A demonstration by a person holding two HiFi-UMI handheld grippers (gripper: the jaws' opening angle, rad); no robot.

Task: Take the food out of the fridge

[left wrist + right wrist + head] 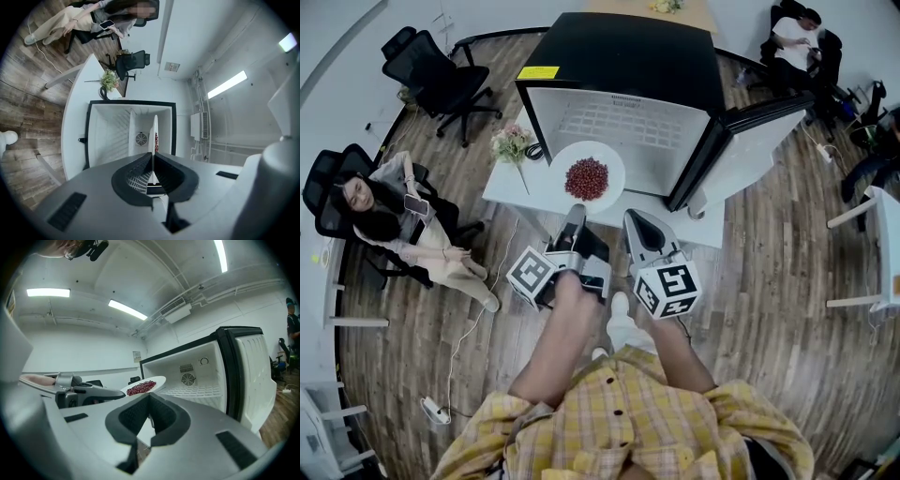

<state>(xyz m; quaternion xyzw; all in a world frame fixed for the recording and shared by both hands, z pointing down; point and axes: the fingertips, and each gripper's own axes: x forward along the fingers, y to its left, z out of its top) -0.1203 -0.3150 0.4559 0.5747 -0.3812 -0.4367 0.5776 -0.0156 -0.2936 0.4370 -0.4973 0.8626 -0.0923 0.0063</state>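
Note:
A white plate of small red food hangs just in front of the open fridge, over the white table. My left gripper is shut on the plate's near rim. In the left gripper view the plate stands edge-on between the jaws, with the empty fridge interior behind. My right gripper is just right of it, shut and holding nothing. From the right gripper the plate, the food and the left gripper show at the left.
The fridge door swings open to the right. A bunch of flowers stands on the table's left corner. A person sits in a chair at the left, an empty office chair stands behind, and another person sits far right.

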